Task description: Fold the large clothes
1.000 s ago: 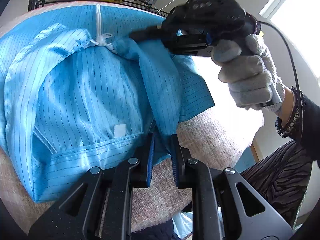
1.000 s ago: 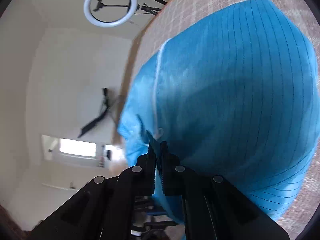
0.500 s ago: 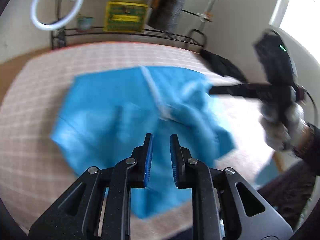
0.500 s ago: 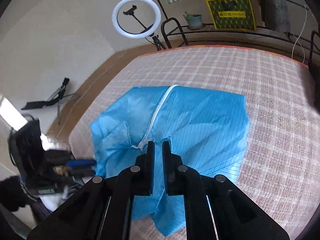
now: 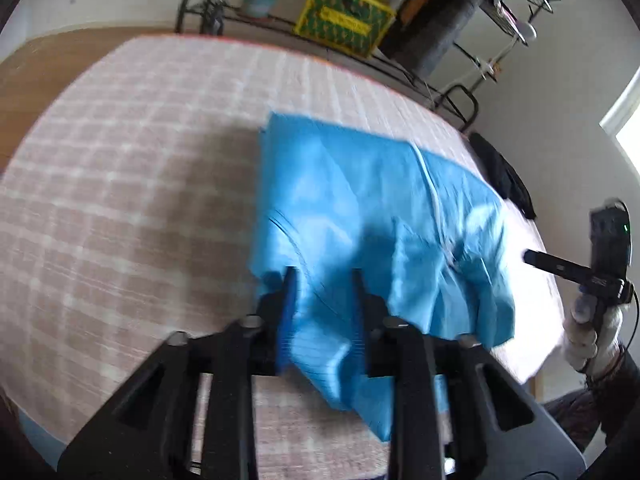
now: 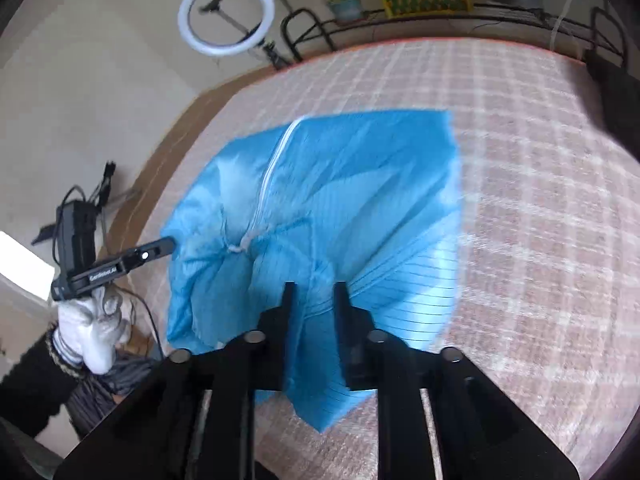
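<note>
A light blue pinstriped garment (image 5: 376, 216) with a white zipper lies partly folded and rumpled on the checked bed (image 5: 120, 184). It also shows in the right wrist view (image 6: 340, 208). My left gripper (image 5: 322, 276) is open above the garment's near edge and holds nothing. My right gripper (image 6: 311, 292) is open above the garment's near folds, also empty. The right gripper shows at the far right of the left wrist view (image 5: 568, 268). The left gripper shows at the left of the right wrist view (image 6: 120, 260), its tip close to the garment's edge.
A ring light (image 6: 226, 14) stands beyond the bed. A yellow box (image 5: 344, 16) and a metal rack (image 5: 460, 64) are along the far wall. A dark cloth (image 5: 504, 176) lies at the bed's far right edge. The checked bed surface extends left of the garment.
Both grippers let go of the garment and pulled back and up. Their jaws have opened wider, and the garment now lies on the bed.
</note>
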### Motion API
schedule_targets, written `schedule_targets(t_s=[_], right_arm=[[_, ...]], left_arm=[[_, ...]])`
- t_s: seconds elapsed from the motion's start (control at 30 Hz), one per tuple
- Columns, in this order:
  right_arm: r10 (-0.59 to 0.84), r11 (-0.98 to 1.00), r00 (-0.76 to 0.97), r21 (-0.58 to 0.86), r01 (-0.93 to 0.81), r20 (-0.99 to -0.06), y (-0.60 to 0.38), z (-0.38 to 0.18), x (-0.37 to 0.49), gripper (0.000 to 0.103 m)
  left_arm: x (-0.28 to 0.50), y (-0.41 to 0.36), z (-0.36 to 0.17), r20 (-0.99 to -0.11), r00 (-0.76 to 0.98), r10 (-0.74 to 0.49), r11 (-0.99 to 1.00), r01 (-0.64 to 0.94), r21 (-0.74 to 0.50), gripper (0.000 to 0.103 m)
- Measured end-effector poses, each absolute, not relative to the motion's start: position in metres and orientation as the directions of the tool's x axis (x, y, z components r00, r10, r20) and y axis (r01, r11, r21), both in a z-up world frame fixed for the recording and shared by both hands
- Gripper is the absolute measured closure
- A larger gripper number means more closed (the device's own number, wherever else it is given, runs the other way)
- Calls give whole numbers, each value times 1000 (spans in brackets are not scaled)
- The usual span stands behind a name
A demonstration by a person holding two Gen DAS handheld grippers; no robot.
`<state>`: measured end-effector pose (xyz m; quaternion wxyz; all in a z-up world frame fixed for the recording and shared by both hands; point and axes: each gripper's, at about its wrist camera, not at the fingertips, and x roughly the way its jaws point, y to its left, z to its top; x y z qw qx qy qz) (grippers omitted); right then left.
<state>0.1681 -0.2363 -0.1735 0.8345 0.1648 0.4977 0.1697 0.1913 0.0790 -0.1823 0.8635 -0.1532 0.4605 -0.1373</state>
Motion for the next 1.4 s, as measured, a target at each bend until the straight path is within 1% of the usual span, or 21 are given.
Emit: schedule_targets(t_s=[0.03, 0.07, 0.2, 0.27, 0.3, 0.33, 0.37, 0.4, 0.47, 0.53, 0.57, 0.77, 0.9, 0.97, 1.0, 1.03, 1.07, 1.23, 1.27, 1.33, 1.4], right_arm=[[404, 902, 498, 426, -75, -767, -249, -168, 162, 31], [354, 916, 546, 400, -37, -760, -259, -164, 155, 26], [264, 947, 512, 319, 22, -818, -265, -183, 152, 26], [292, 941, 469, 337, 13, -834, -260, -199, 154, 33], [317, 936, 453, 352, -7, -833, -254, -203, 154, 47], [339, 932, 433, 360, -36, -835, -246, -206, 155, 71], [351, 932, 416, 357, -67, -839, -238, -207, 155, 86], [374, 925, 396, 366, -97, -839, -231, -206, 156, 100], [483, 869, 405, 481, -116, -776, -229, -195, 149, 100], [679, 693, 432, 712, -111, -594, -247, -184, 144, 101], [700, 660, 443, 745, -102, -560, -253, -184, 144, 101], [737, 598, 323, 795, 100, -594, -271, -257, 148, 101], [661, 725, 306, 688, -28, -685, -261, -225, 144, 94], [628, 762, 344, 641, -91, -698, -263, -201, 145, 83], [603, 781, 378, 617, -97, -703, -267, -192, 148, 67], [568, 802, 419, 590, -91, -708, -271, -185, 152, 51], [528, 823, 463, 563, -73, -711, -276, -179, 158, 48], [452, 851, 519, 526, -6, -725, -292, -187, 189, 48], [450, 854, 514, 520, -11, -730, -288, -189, 195, 49], [472, 847, 505, 530, -32, -723, -280, -193, 206, 65], [484, 845, 475, 533, -38, -735, -269, -201, 216, 84]], left_arm=[[193, 88, -180, -753, 560, -346, 925, 67, -375, 45], [198, 99, -180, -757, 565, -330, 927, 42, -373, 42], [210, 104, -219, -784, 500, -366, 895, -40, -444, 42], [211, 100, -234, -780, 480, -401, 876, -49, -480, 46], [211, 98, -239, -775, 465, -429, 865, -36, -500, 52], [210, 94, -237, -770, 454, -449, 859, -17, -511, 71], [210, 91, -234, -767, 441, -466, 855, 2, -518, 92], [210, 89, -233, -764, 434, -477, 851, 13, -524, 97], [209, 90, -226, -736, 438, -516, 825, 25, -565, 100], [205, 96, -221, -709, 435, -555, 793, 19, -609, 100], [203, 100, -220, -705, 431, -564, 787, 20, -617, 101], [211, 111, -247, -729, 363, -580, 770, -48, -636, 101], [210, 115, -235, -737, 368, -568, 785, -28, -619, 101], [211, 116, -227, -748, 367, -552, 797, -30, -603, 88], [212, 118, -223, -746, 378, -549, 798, -29, -602, 82], [212, 121, -218, -738, 401, -543, 798, -27, -602, 70], [214, 123, -213, -731, 421, -538, 797, -28, -603, 66], [228, 120, -211, -724, 425, -543, 795, -17, -606, 67], [228, 120, -213, -726, 424, -542, 796, -19, -605, 71], [231, 121, -219, -719, 417, -556, 783, -28, -621, 83], [233, 119, -223, -716, 414, -562, 778, -30, -627, 85]])
